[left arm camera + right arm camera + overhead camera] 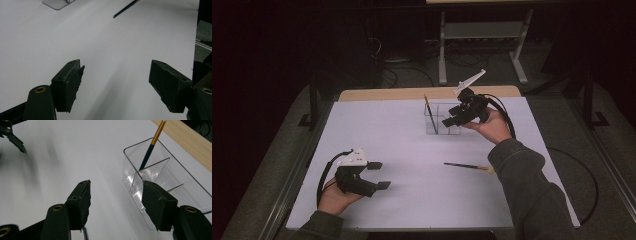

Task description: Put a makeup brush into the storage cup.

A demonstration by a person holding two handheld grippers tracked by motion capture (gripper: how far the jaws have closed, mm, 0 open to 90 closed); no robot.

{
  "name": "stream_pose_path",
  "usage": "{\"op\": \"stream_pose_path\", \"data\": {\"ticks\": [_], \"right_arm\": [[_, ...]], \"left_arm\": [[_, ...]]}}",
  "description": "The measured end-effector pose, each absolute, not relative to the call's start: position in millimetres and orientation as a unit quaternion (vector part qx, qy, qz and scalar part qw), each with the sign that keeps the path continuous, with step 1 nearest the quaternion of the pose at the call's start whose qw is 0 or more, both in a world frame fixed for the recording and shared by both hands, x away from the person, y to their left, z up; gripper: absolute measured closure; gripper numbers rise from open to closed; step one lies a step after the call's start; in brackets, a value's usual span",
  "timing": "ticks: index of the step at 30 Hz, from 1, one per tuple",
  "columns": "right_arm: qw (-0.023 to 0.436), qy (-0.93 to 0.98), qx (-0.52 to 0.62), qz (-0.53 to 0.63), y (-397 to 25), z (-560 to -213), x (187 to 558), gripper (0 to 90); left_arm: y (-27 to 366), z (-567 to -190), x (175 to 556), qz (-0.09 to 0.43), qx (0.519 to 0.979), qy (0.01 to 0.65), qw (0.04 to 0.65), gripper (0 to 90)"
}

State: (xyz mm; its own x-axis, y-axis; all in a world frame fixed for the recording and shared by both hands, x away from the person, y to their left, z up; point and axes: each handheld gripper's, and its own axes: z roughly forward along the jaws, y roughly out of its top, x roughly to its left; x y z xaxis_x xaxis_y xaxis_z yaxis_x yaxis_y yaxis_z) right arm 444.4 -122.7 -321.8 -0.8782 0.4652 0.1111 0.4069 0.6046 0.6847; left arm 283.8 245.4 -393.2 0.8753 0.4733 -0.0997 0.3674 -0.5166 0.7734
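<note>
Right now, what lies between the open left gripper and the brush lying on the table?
Nothing: in the high view, only bare white table cover separates the left gripper from the loose brush. The left gripper view shows the same.

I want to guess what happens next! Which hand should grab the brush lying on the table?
Probably the right tool: open, empty, by the clear holder, nearer the loose brush. The left tool sits farther off.

We see 2 dark paintbrushes and a clear holder (443, 125) with dividers, far on the white table. 1 brush (430, 113) stands tilted in the holder's left compartment, gold band up. The other brush (464, 166) lies flat, nearer and to the right, well apart from the holder.
</note>
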Motion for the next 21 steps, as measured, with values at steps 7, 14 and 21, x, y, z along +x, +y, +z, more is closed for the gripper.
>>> {"op": "stream_pose_path", "data": {"ticks": [7,14,21], "right_arm": [[0.037,0.897,0.24,0.37,-127,-323,436,37.6],[0.036,0.894,0.243,0.374,-134,-325,427,37.5],[0.033,0.895,0.246,0.372,-138,-329,421,37.5]], "left_arm": [[243,-393,284,0.062,0.869,0.238,0.429,25.4],[242,-392,286,0.063,0.87,0.234,0.428,25.2],[244,-392,285,0.062,0.868,0.239,0.43,25.2]]}}
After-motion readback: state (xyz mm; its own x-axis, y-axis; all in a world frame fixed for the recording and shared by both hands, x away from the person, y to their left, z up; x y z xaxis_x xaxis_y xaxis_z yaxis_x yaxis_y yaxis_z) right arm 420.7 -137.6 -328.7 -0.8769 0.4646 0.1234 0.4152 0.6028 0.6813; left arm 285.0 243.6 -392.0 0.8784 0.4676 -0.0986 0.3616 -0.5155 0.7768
